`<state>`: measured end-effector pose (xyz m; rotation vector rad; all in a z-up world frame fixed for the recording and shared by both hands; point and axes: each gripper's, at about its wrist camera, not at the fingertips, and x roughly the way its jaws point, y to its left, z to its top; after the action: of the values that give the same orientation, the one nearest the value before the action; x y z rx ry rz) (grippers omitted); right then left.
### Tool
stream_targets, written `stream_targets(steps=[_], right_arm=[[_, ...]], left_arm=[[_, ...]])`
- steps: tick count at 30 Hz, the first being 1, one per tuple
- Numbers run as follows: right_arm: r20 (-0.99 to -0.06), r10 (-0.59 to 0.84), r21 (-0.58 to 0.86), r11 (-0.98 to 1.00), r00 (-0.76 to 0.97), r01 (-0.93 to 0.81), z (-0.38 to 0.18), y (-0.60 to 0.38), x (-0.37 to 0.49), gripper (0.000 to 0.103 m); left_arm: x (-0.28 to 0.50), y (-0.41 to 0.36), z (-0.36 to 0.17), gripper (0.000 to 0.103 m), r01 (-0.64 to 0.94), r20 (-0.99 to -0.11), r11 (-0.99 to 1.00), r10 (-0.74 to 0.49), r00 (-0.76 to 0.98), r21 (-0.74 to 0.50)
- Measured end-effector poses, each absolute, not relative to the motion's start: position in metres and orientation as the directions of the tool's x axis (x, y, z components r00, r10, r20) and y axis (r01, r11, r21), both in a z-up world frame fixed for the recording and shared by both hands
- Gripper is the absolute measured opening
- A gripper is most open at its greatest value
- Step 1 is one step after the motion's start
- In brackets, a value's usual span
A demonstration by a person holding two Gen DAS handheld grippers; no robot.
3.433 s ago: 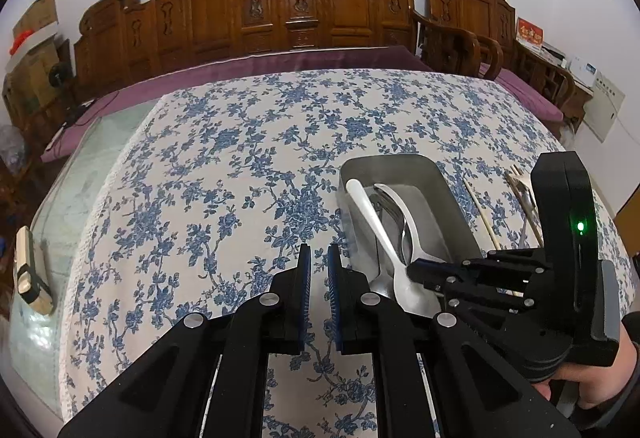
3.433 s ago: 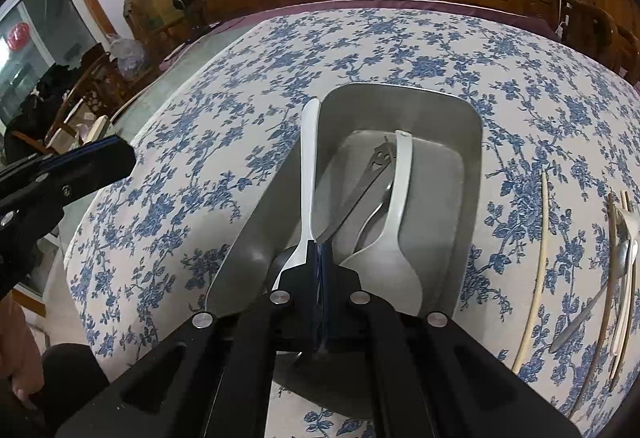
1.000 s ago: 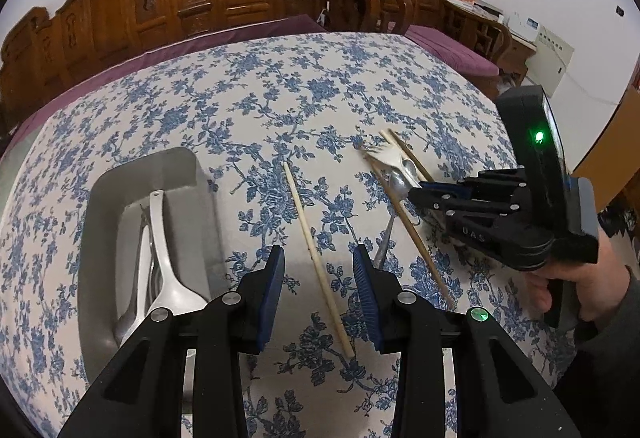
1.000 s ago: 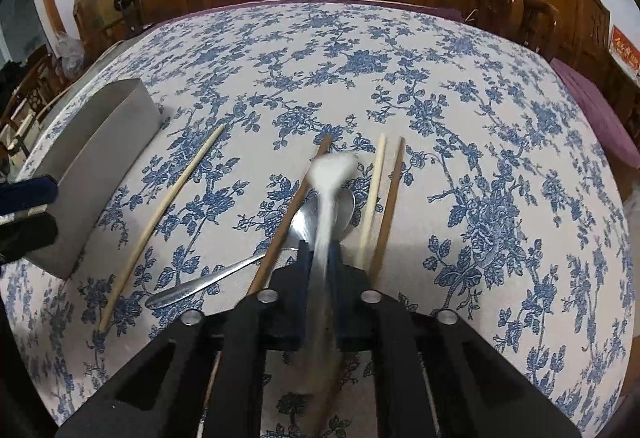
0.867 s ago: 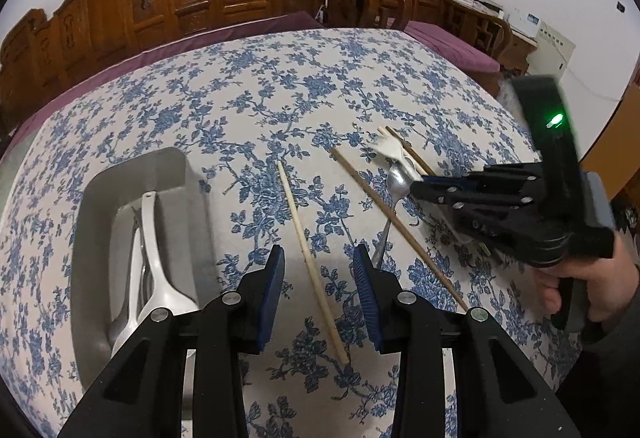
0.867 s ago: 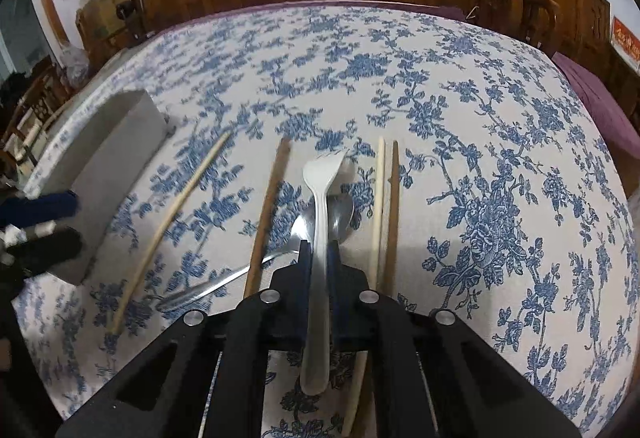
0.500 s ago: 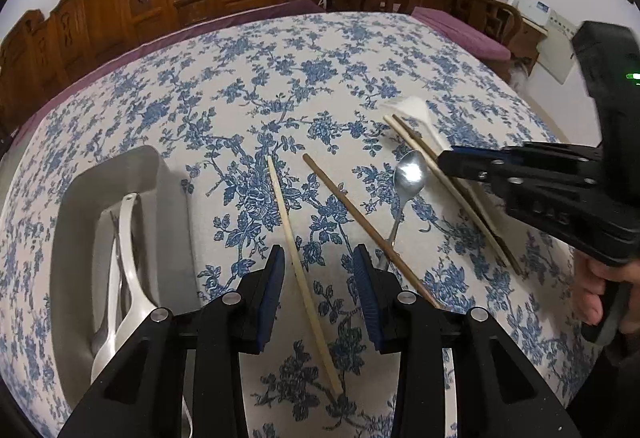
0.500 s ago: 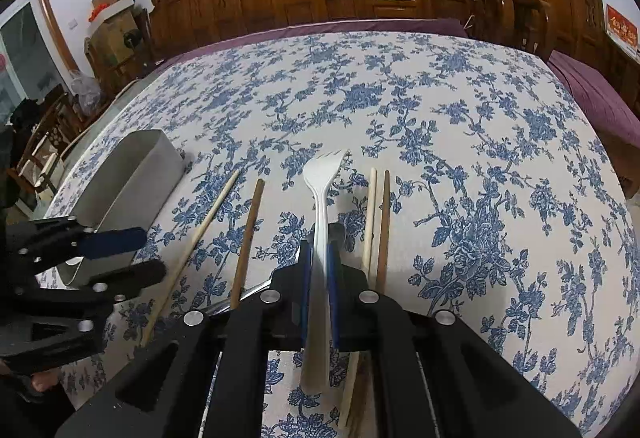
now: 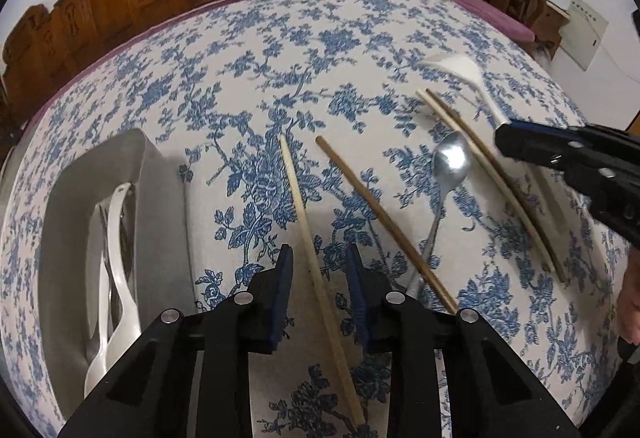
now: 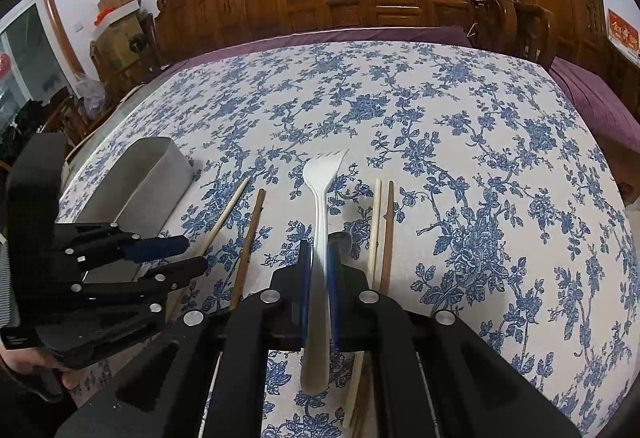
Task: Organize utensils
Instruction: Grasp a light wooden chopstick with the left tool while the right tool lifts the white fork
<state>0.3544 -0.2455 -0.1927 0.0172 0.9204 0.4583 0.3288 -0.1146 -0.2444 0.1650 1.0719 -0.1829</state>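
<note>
Above the worktop's middle, our right tool (image 10: 318,270) pinches the white fork (image 10: 322,198); our left tool (image 9: 318,270) hangs spread over a chopstick (image 9: 308,238). We keep the fork level toward the metal bin (image 10: 140,174).

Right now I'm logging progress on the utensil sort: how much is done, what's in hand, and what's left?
Done: white and metal utensils already lie in the tray. In hand: the right tool is shut on the white fork, lifted off the cloth; the left tool is open over a pale chopstick. Left: that chopstick, a brown chopstick, the spoon and a chopstick pair.
</note>
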Motion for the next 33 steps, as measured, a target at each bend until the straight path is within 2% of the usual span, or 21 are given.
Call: stream_targets(steps=[5,7,14,33], right_arm=[[-0.763,0.388,0.205,0.904,0.516,-0.375,-0.192,-0.245,0.354,0.009],[-0.763,0.388,0.204,0.904,0.517,-0.377,-0.192,-0.244,0.354,0.009],[-0.759,0.392,0.202,0.901,0.52,-0.384,-0.189,-0.241,0.352,0.009],[-0.747,0.419,0.21,0.885,0.516,-0.415,-0.185,-0.23,0.345,0.009]], left_arm=[[0.331,-0.11,-0.248,0.018,0.214,-0.887,0.977,-0.085,0.453,0.015],[0.331,-0.111,-0.248,0.006,0.213,-0.888,0.977,-0.085,0.452,0.015],[0.327,-0.107,-0.241,0.004,0.2,-0.881,0.98,-0.092,0.464,0.003],[0.3,-0.095,-0.177,0.004,0.21,-0.81,0.978,-0.123,0.573,0.0]])
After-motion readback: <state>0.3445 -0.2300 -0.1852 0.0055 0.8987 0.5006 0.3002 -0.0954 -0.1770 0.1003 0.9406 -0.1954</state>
